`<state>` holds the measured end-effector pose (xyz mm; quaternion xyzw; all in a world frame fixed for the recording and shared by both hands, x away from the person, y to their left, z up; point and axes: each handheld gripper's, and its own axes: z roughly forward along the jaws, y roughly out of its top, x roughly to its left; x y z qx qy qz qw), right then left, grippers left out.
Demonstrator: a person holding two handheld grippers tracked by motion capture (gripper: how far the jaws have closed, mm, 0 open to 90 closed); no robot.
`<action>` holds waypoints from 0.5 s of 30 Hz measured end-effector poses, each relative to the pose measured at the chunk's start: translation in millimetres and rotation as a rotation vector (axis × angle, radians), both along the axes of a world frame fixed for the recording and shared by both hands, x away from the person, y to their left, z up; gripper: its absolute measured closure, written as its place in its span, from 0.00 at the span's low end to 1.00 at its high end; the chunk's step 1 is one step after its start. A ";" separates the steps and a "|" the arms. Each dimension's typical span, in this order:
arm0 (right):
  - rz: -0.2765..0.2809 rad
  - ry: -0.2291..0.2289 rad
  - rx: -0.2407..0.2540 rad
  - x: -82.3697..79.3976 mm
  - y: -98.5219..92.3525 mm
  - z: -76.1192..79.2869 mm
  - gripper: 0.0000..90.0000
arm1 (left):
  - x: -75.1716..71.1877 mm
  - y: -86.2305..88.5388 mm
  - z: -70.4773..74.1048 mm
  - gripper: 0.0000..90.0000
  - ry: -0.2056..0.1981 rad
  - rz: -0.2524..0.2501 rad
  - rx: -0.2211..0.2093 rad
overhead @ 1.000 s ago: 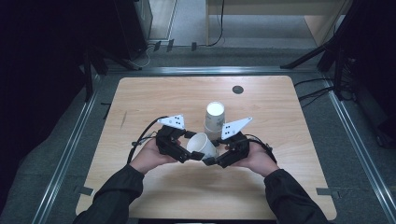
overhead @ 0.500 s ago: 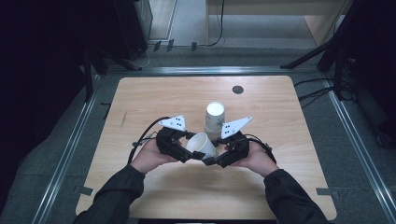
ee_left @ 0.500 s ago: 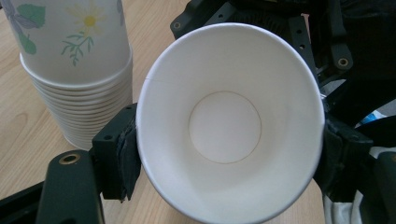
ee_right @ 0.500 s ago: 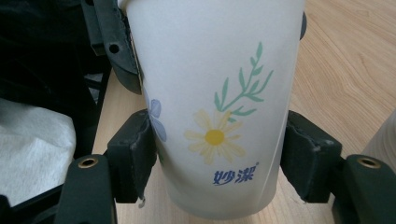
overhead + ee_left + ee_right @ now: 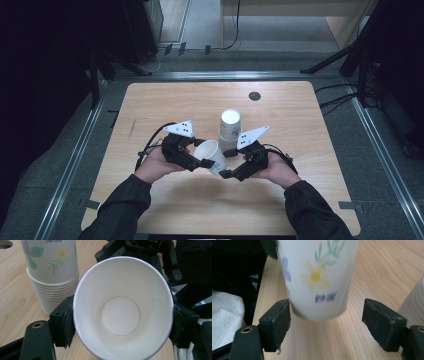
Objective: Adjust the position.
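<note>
Dim room w/ grey floor (image 5: 320, 30) around a light wooden table (image 5: 165, 105), rectangular w/ rounded corners, set inside a metal rail frame (image 5: 70, 165). Dark equipment and stand legs sit beyond the far edge; black cables run across the floor at right. A small dark round disc (image 5: 254, 95) lies on the tabletop near the far edge. A person's dark-sleeved forearms come in from the bottom of the high view, each hand holding a black two-jaw gripper. Just past the hands stands an upside-down stack of paper cups (image 5: 229, 129), white w/ flower print, on the wood near table centre. Between the hands, above the near half of the table, is a single paper cup (image 5: 211, 154), tipped on its side w/ its open mouth toward the left gripper (image 5: 202, 162). The left gripper is clenched on that cup: in the left gripper view both pads press the rim from either side, white inside and round bottom facing the camera. The right gripper (image 5: 227, 163) has let go: its jaws have just been opening, and in the right gripper view the cup's base end hangs between the pads, near one pad, w/ a clear gap to the other.
</note>
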<state>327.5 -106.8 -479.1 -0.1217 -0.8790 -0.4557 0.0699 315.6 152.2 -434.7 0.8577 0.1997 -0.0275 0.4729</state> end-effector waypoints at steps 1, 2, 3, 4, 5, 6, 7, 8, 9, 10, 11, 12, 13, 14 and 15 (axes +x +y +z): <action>-0.001 -0.003 -0.001 -0.3 -0.4 -0.1 0.25 | 0.6 1.8 1.2 0.25 0.000 0.003 -0.001; -0.002 0.000 -0.004 -0.5 -0.8 -0.1 0.25 | 0.8 3.0 2.3 0.25 -0.004 0.011 -0.001; -0.003 -0.005 -0.005 -0.7 -1.2 -0.2 0.24 | 1.0 4.7 3.6 0.25 -0.012 0.018 0.004; -0.006 -0.016 -0.005 -0.6 -1.5 -0.3 0.24 | 1.7 6.4 4.7 0.26 -0.015 0.018 0.010; -0.010 -0.022 -0.007 -0.9 -1.8 -0.6 0.24 | 1.6 7.8 5.3 0.26 -0.016 0.026 0.007; -0.019 -0.028 -0.012 -1.6 -2.1 -0.8 0.24 | 2.0 9.5 5.9 0.26 -0.016 0.027 0.007; -0.023 -0.027 -0.018 -2.1 -2.7 -1.2 0.24 | 2.8 11.3 6.3 0.26 -0.016 0.029 0.009; -0.021 -0.032 -0.019 -1.9 -3.4 -2.0 0.24 | 3.5 13.1 6.8 0.26 -0.015 0.033 0.015; -0.029 -0.035 -0.018 -2.1 -4.2 -2.4 0.24 | 4.0 14.4 6.9 0.26 -0.012 0.041 0.019; -0.034 -0.033 -0.020 -2.2 -4.8 -2.7 0.23 | 4.5 16.0 7.1 0.26 -0.018 0.050 0.031; -0.040 -0.038 -0.022 -2.3 -5.3 -3.2 0.23 | 5.5 17.5 6.9 0.26 -0.016 0.051 0.042; -0.062 -0.040 -0.023 -2.8 -5.7 -3.6 0.23 | 5.8 19.0 6.9 0.26 -0.019 0.055 0.056; -0.082 -0.037 -0.021 -2.8 -5.6 -4.0 0.23 | 6.1 20.5 6.8 0.26 -0.023 0.060 0.067; -0.104 -0.036 -0.022 -3.1 -5.8 -4.3 0.23 | 7.0 22.3 6.6 0.26 -0.022 0.064 0.078; -0.114 -0.044 -0.022 -3.6 -6.1 -4.7 0.23 | 7.8 24.2 6.4 0.26 -0.024 0.073 0.089</action>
